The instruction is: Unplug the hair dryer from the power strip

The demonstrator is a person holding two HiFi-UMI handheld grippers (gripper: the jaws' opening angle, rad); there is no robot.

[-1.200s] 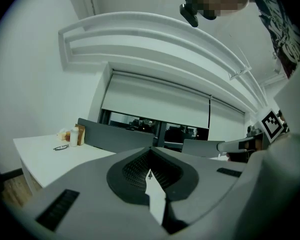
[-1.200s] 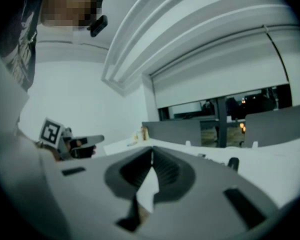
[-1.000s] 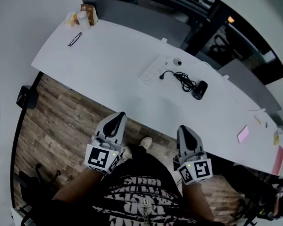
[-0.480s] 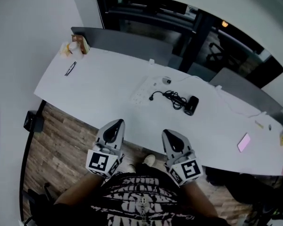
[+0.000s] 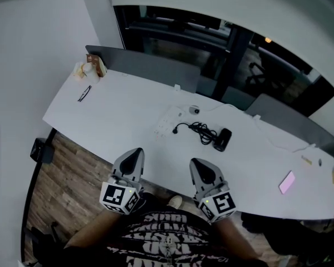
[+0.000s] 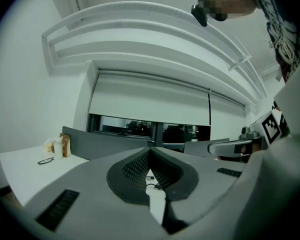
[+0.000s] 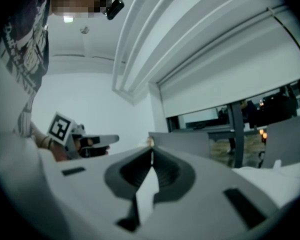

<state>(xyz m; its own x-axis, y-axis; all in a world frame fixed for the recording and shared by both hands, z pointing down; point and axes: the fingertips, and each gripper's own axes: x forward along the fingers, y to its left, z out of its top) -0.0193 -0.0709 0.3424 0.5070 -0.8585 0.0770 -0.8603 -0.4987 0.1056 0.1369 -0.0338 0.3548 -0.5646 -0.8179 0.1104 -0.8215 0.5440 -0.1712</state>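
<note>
The black hair dryer [image 5: 221,139] lies on the white table [image 5: 117,107], its coiled black cord [image 5: 199,129] running left to a plug [image 5: 176,130] at the edge of the white power strip [image 5: 165,123]. Whether the plug sits in a socket is too small to tell. Both grippers hang in front of the table's near edge, well short of the strip. The left gripper [image 5: 135,155] [image 6: 149,152] is shut and holds nothing. To its right, the right gripper [image 5: 197,165] [image 7: 151,152] is likewise shut and holds nothing. Each points roughly level toward the table.
Eyeglasses [image 5: 84,93] and snack packets [image 5: 89,68] sit at the table's far left. A pink pad [image 5: 286,181] lies at the right. Grey divider panels [image 5: 150,65] line the back edge. A black box [image 5: 40,150] stands on the wood floor at left.
Both grippers stay shut but now sit closer together, the right one further left in the view. The head view has shifted, so the table appears further off and more to the left.
</note>
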